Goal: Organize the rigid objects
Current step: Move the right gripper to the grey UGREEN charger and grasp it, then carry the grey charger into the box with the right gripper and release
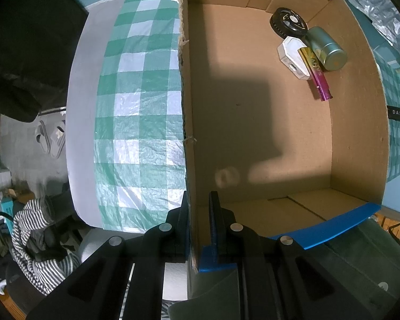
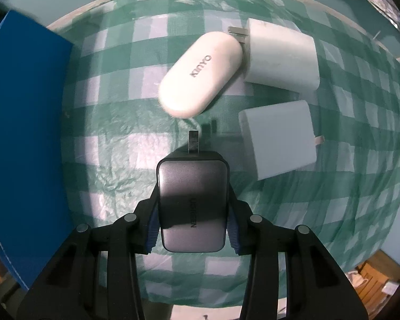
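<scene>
My left gripper [image 1: 200,210] is shut on the near wall of an open cardboard box [image 1: 192,122], one finger inside and one outside. Inside the box at the far right lie a black round disc [image 1: 288,25], a white case [image 1: 293,56], a green cylinder [image 1: 326,49] and a gold-and-pink stick [image 1: 317,76]. My right gripper [image 2: 193,213] is shut on a grey UGREEN charger [image 2: 192,202], held above the checked cloth. Beyond it lie a white oval KINYO case [image 2: 200,73] and two white chargers [image 2: 280,53] [image 2: 280,141].
A green-and-white checked cloth [image 2: 114,160] covers the table. The box's blue outer side [image 2: 26,133] stands at the left of the right wrist view. Left of the table are slippers [image 1: 50,138] on the floor and striped clothing [image 1: 37,245].
</scene>
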